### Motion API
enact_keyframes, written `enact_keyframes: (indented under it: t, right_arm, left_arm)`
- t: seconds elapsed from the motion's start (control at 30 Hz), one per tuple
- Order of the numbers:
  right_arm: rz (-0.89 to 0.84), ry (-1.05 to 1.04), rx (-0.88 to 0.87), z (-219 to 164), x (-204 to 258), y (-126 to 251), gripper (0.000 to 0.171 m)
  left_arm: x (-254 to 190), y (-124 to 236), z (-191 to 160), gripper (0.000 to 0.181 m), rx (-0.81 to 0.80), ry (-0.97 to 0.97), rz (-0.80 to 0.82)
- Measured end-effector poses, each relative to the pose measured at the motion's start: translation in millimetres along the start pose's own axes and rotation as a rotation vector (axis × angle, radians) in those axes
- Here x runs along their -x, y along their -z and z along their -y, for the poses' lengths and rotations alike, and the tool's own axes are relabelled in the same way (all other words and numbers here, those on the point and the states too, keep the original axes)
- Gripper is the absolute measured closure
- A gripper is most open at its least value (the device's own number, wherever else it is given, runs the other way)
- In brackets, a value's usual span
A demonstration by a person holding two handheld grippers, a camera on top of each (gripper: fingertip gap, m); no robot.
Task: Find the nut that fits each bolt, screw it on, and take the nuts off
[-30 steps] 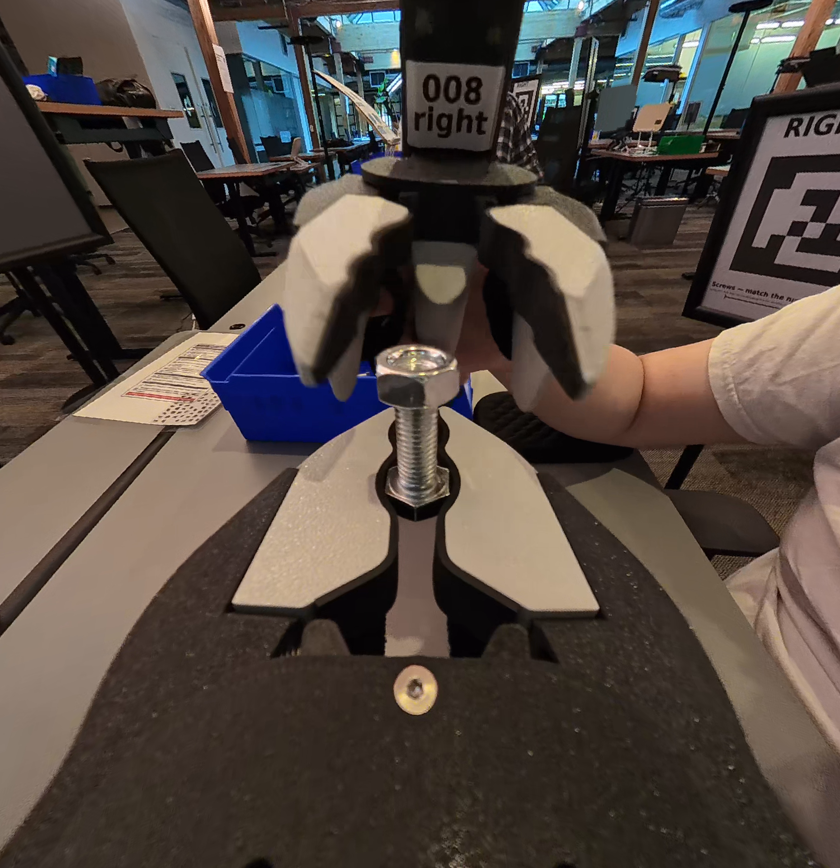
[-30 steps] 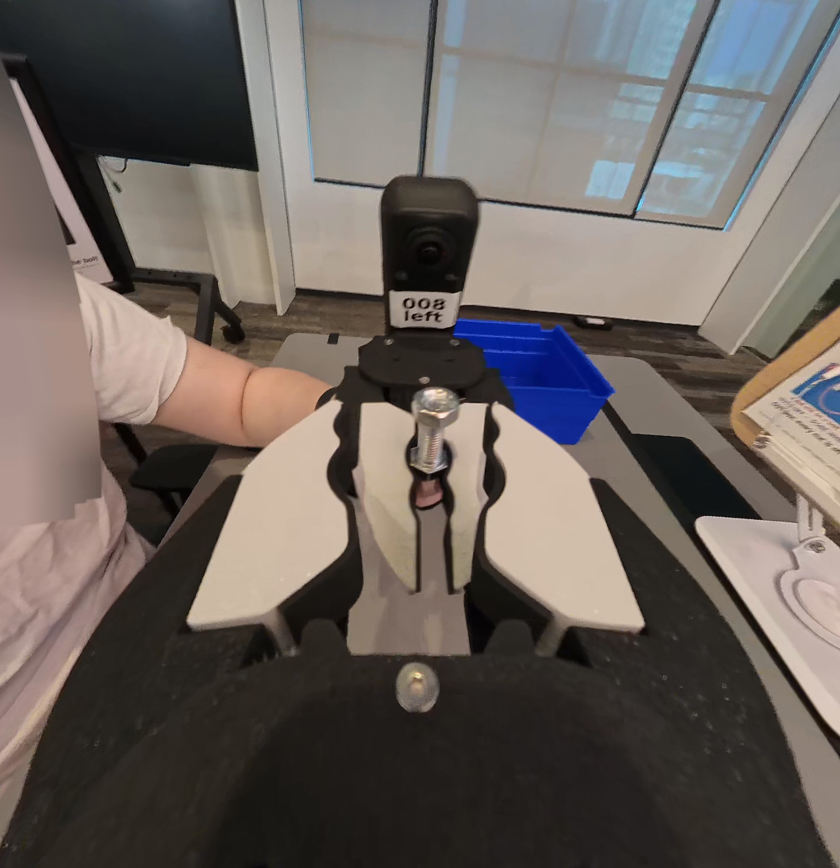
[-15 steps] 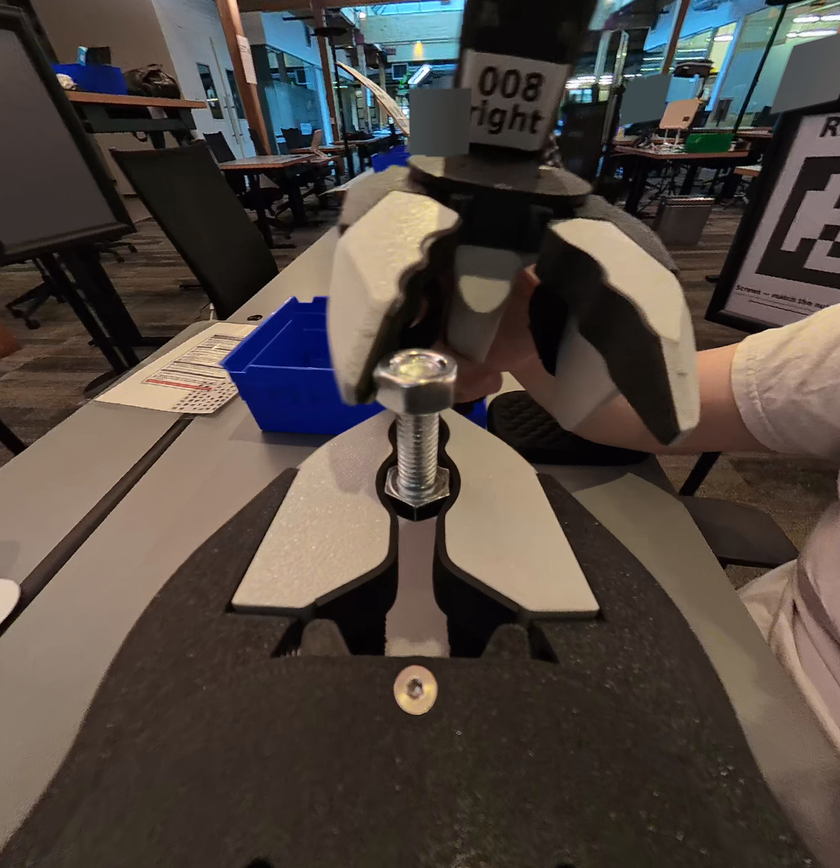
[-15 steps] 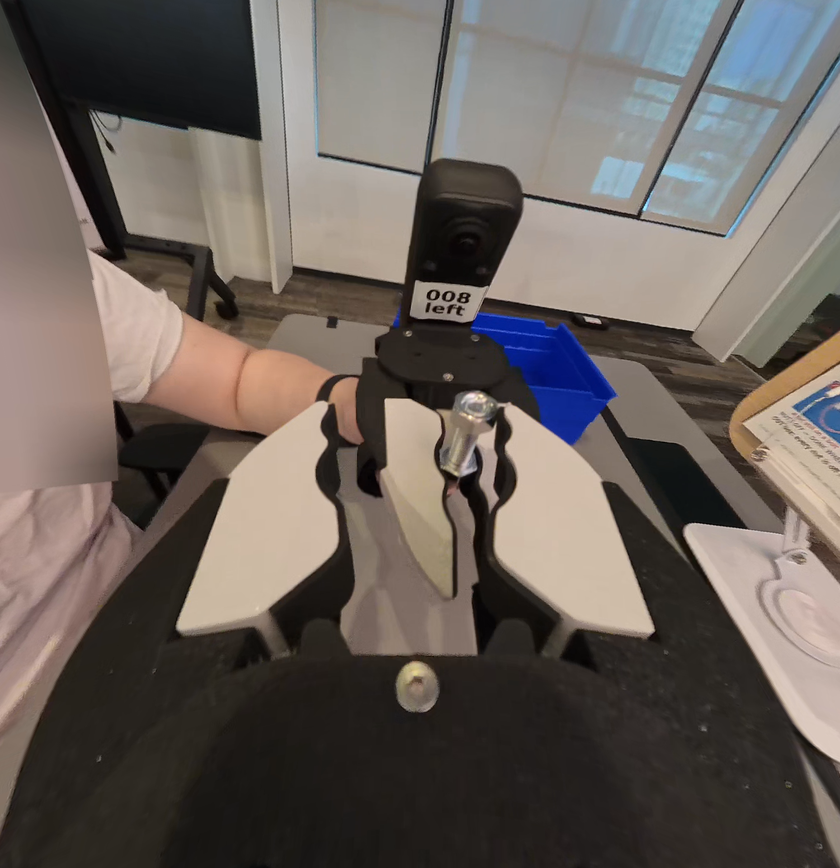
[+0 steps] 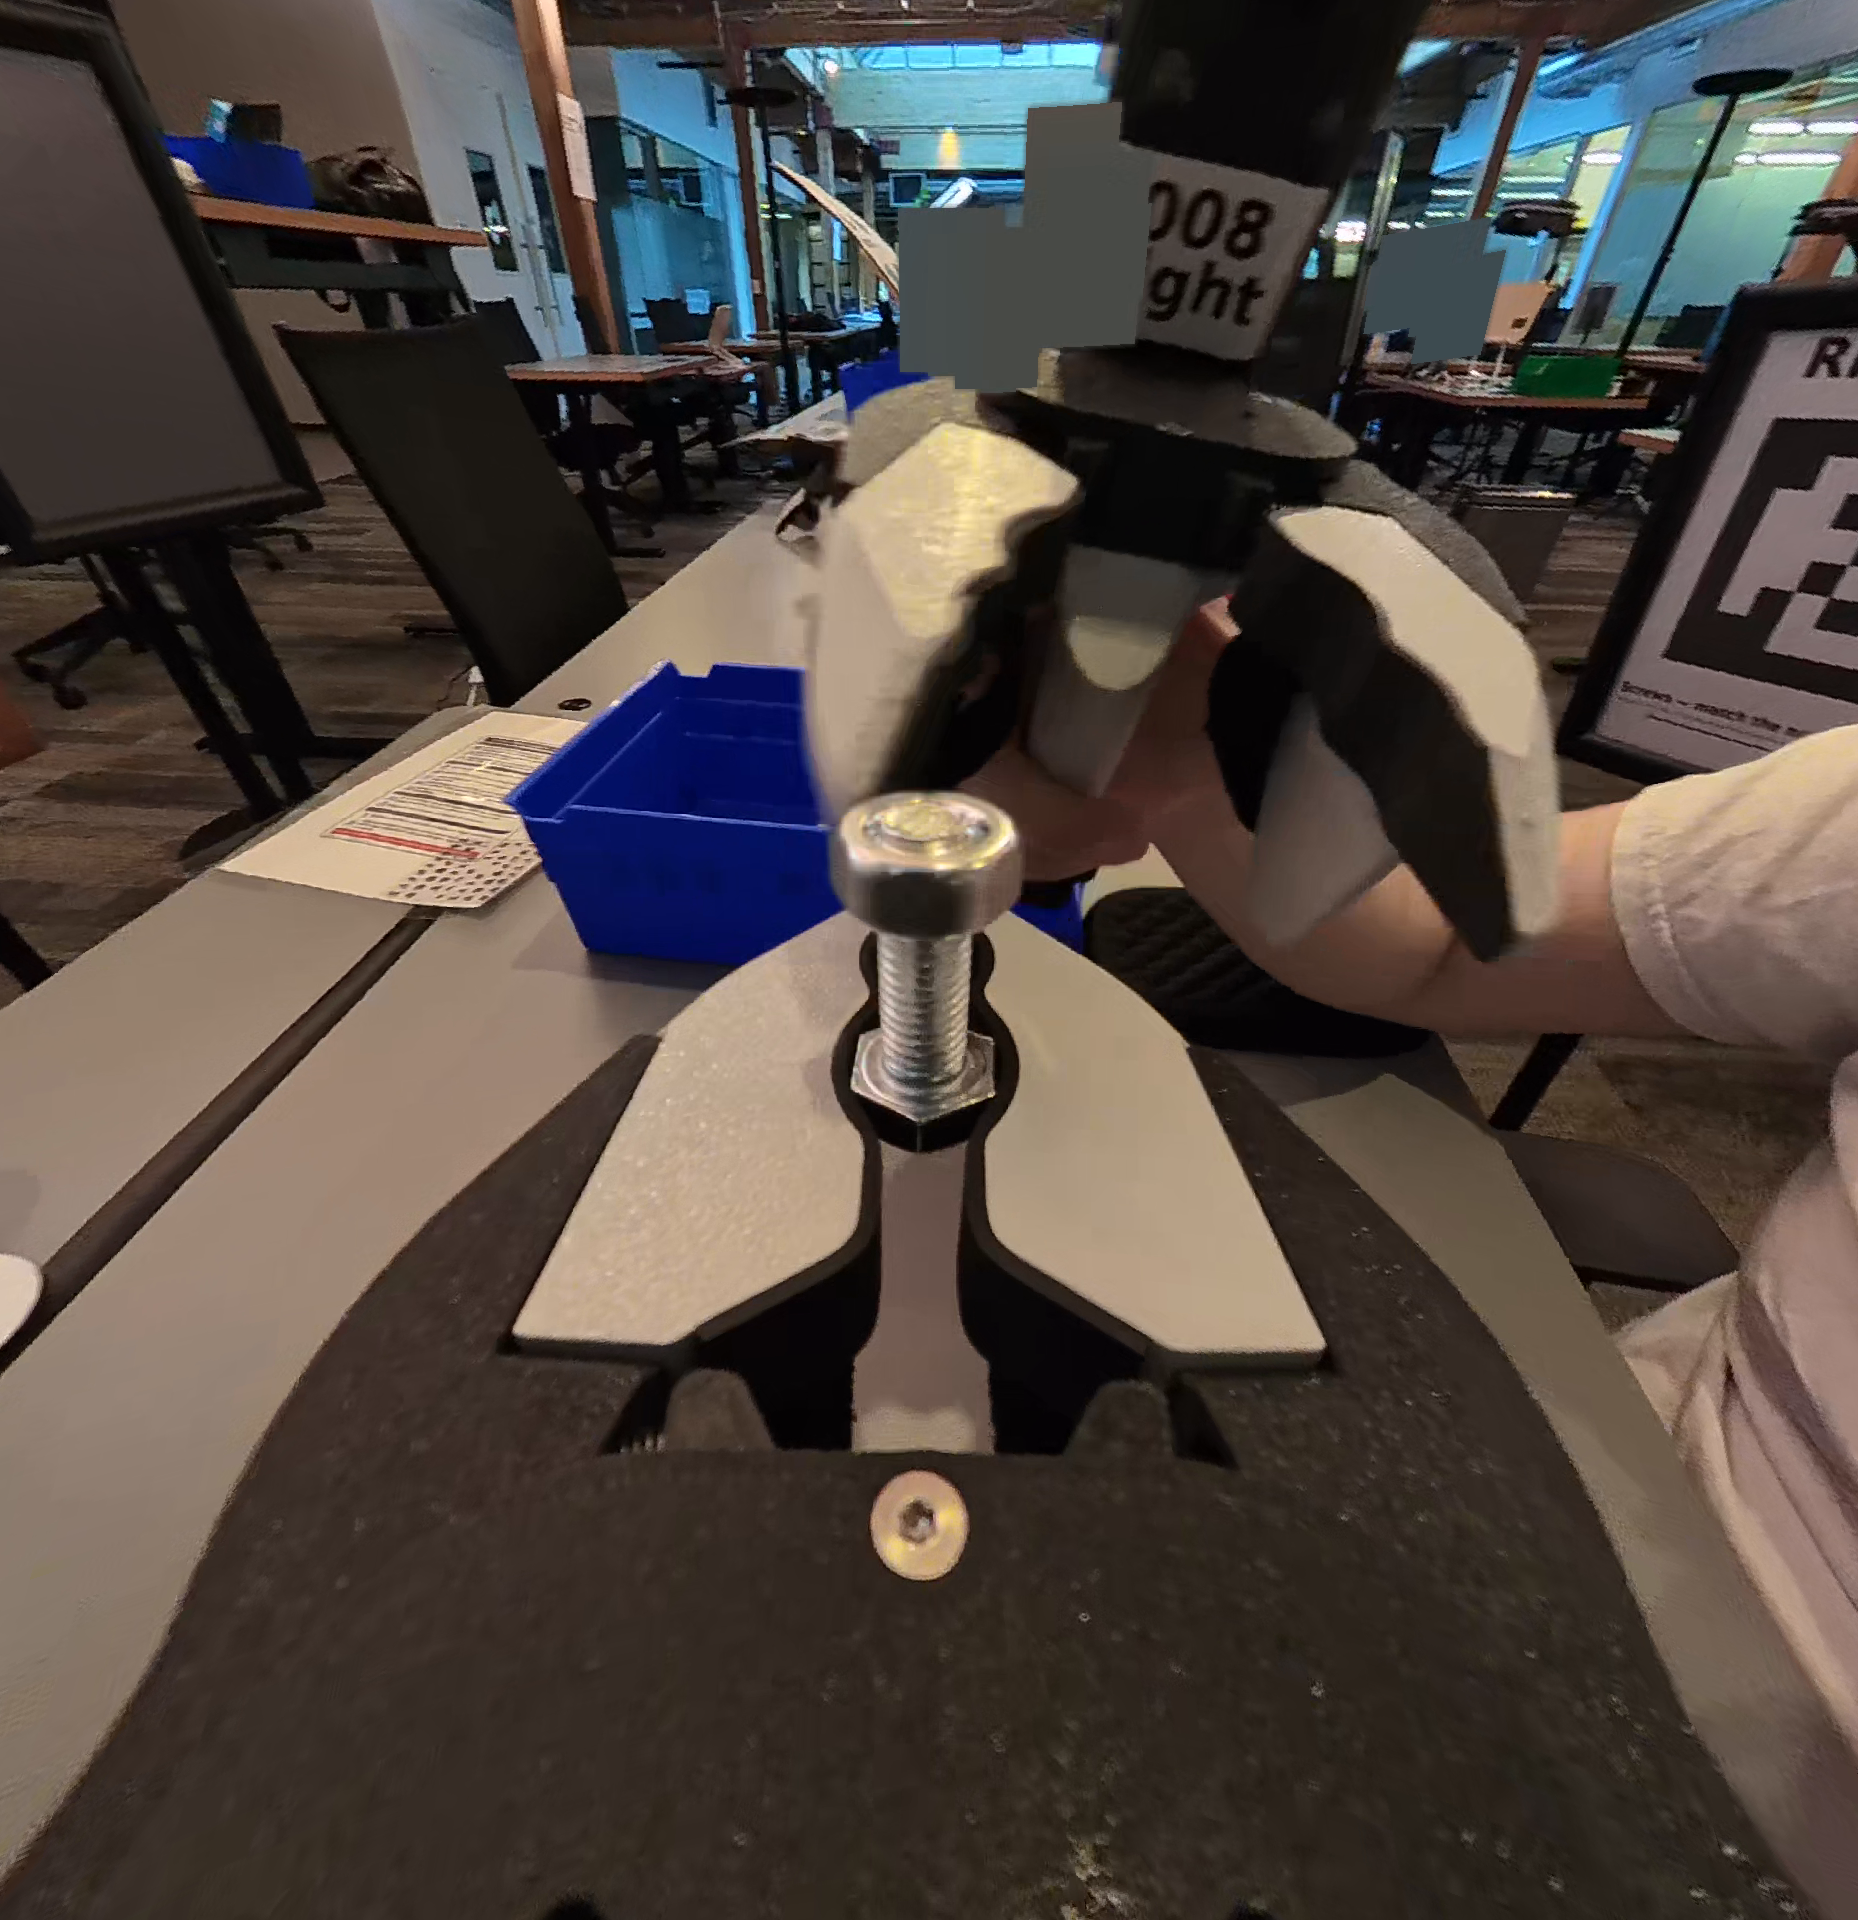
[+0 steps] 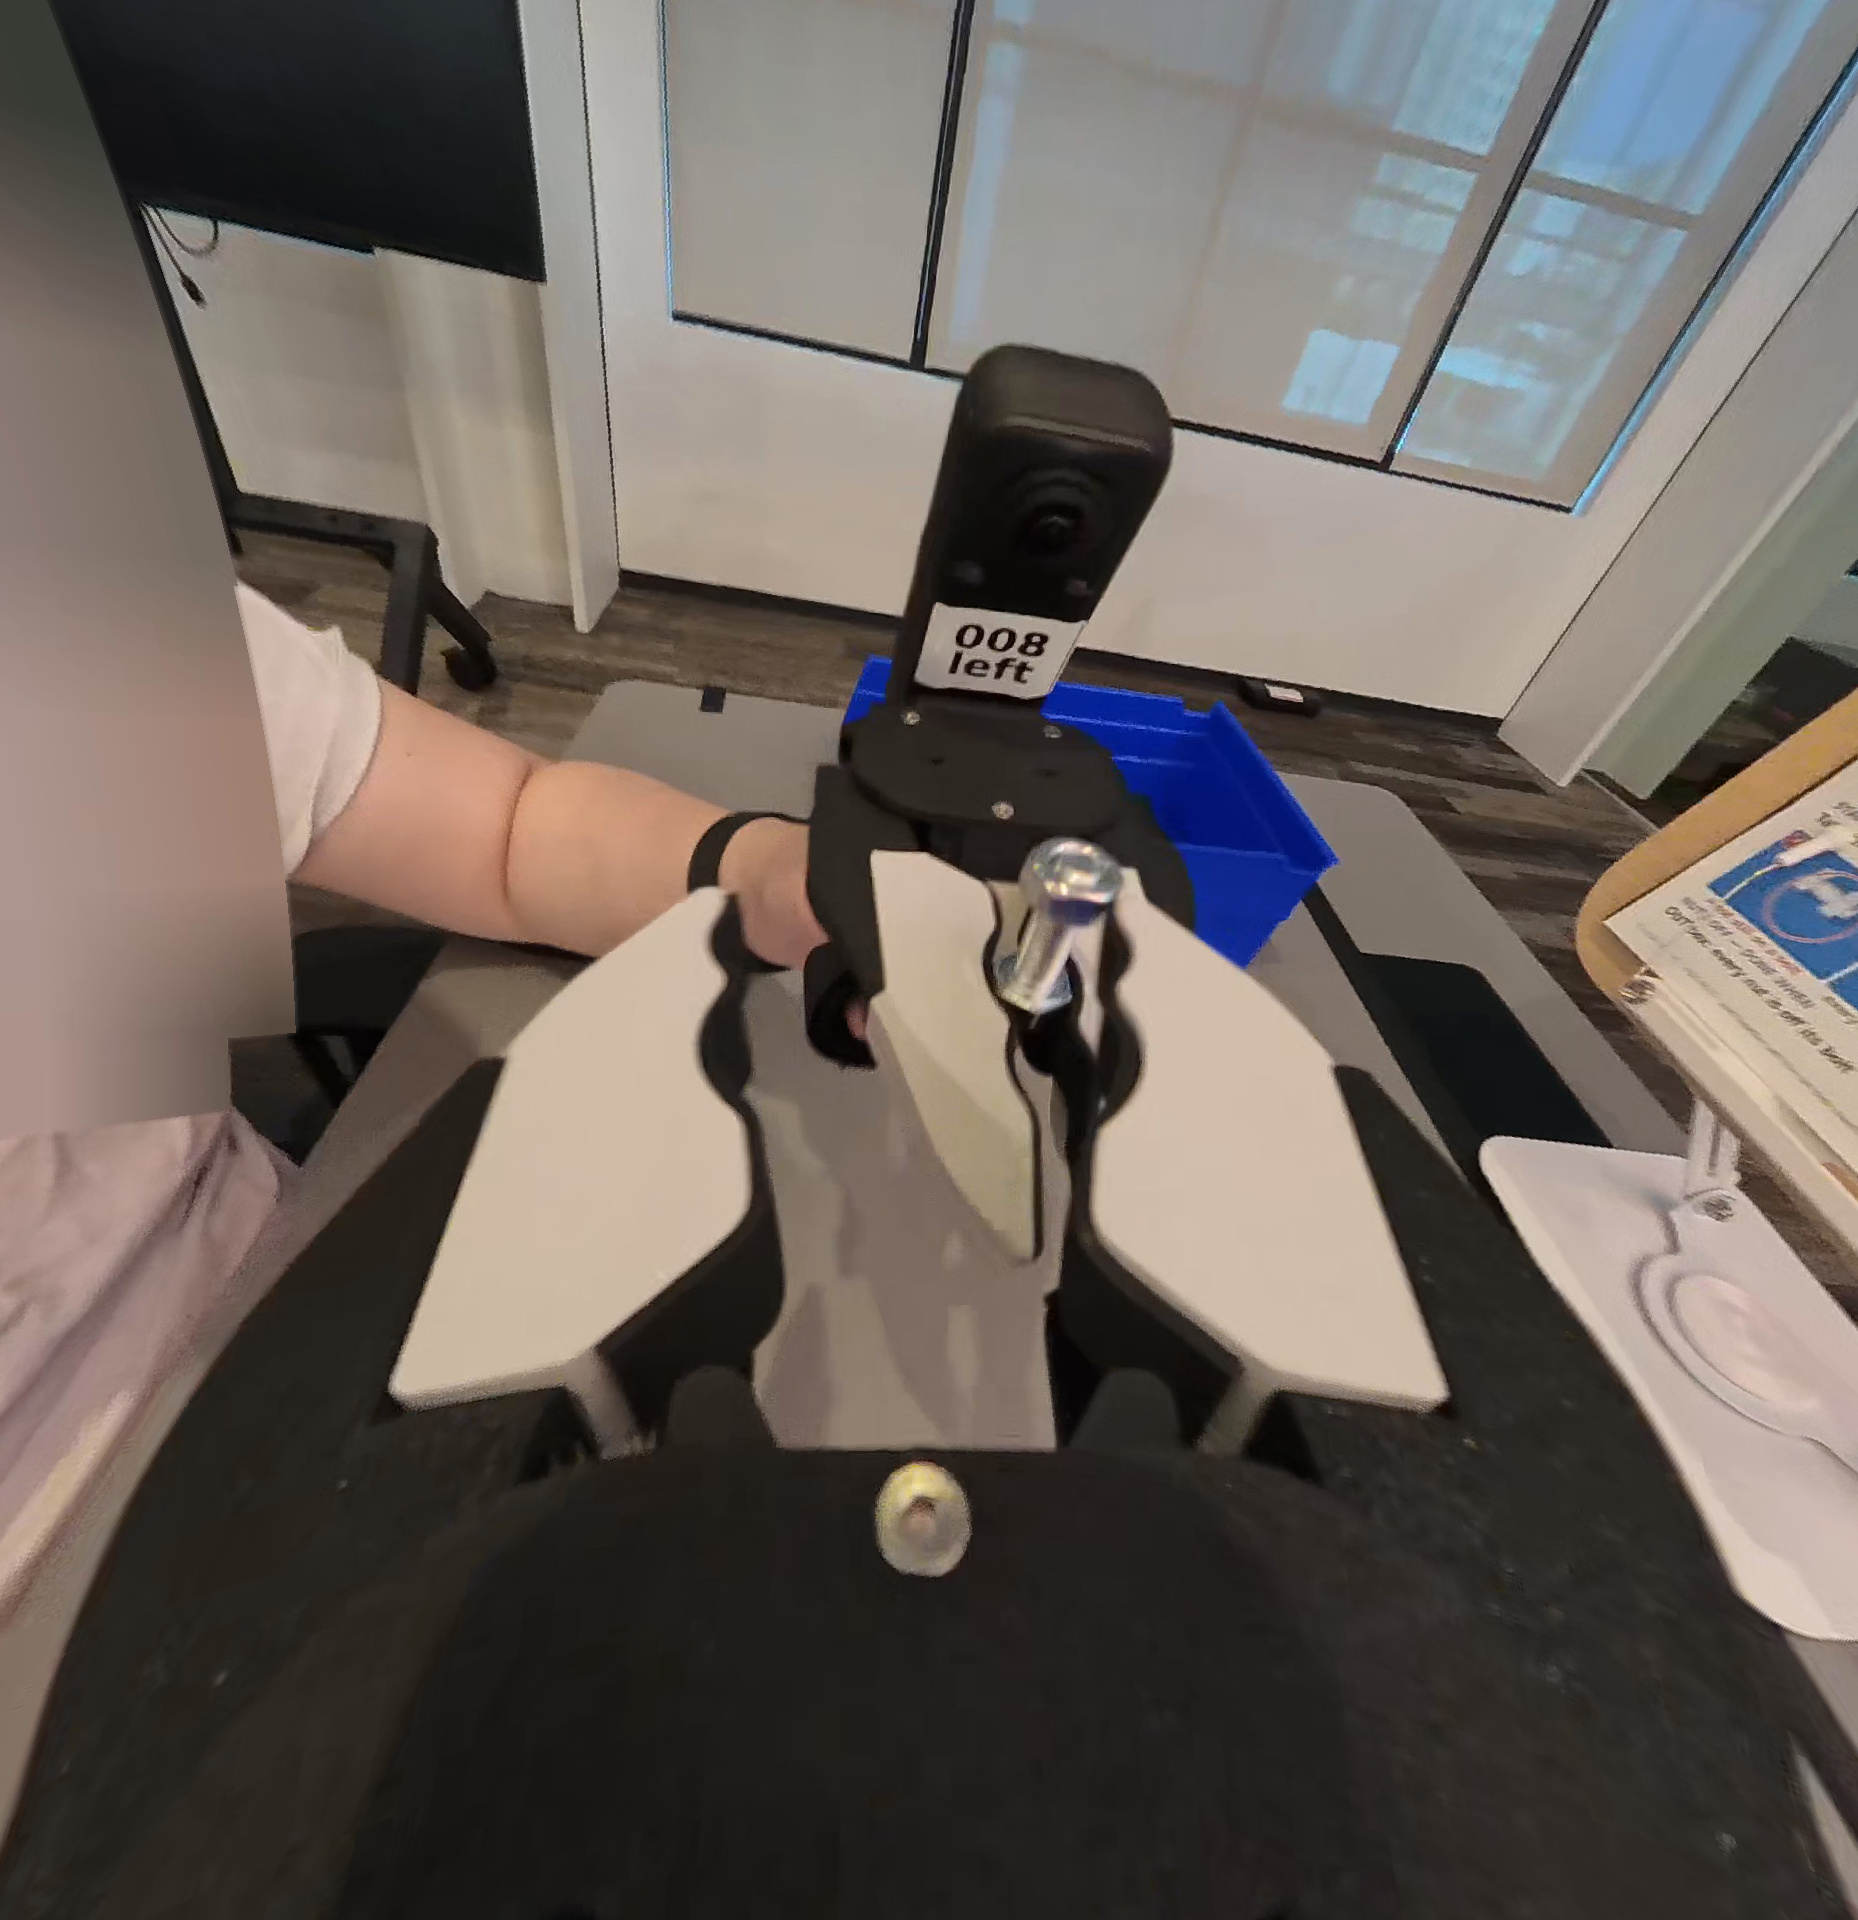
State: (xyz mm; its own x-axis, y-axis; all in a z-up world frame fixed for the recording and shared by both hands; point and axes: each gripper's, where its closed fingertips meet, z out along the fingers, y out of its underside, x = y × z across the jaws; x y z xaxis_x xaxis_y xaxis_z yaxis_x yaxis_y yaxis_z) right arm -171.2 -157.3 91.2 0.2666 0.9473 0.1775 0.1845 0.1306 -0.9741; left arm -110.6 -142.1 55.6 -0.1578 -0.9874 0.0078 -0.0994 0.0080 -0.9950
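Between the tips of the left gripper (image 5: pixel 923 1081) a hex nut (image 5: pixel 922 1078) is pinched by its flats, with the bolt (image 5: pixel 925 935) threaded through it and standing head-up above the grey table (image 5: pixel 281 1039); the right gripper (image 5: pixel 1143 748) is held spread and empty just behind the bolt head. Steel this small is judged light, rigid and slick; the head's flats are best gripped for turning, never the threads.
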Motion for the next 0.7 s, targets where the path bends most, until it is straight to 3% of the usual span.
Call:
enact_keyframes:
  t: [0.03,0.07,0.23,0.4,0.43,0.5,0.7]
  right_arm:
    - [0.038,0.015,0.005,1,5,5,0.132]
    - [0.064,0.006,-0.015,5,8,9,0.139]
    - [-0.029,-0.061,-0.064,7,-10,5,0.114]
    - [0.013,-0.066,-0.043,2,0,-7,0.104]
    - [-0.002,-0.054,-0.024,2,-1,-4,0.107]
    - [0.057,-0.031,-0.04,9,8,4,0.141]
    - [-0.058,-0.061,-0.085,12,-9,3,0.122]
  left_arm:
    - [4,2,2,0.171,-0.012,0.012,0.013]
    - [6,4,3,0.171,-0.021,0.028,0.013]
    - [-6,1,4,0.171,-0.025,0.013,-0.047]
    - [-6,0,2,0.171,-0.01,-0.003,-0.032]
    - [-2,2,3,0.171,-0.014,0.001,-0.015]
    - [6,8,7,0.171,-0.035,0.031,0.008]
    - [-6,2,4,0.171,-0.016,0.008,-0.045]
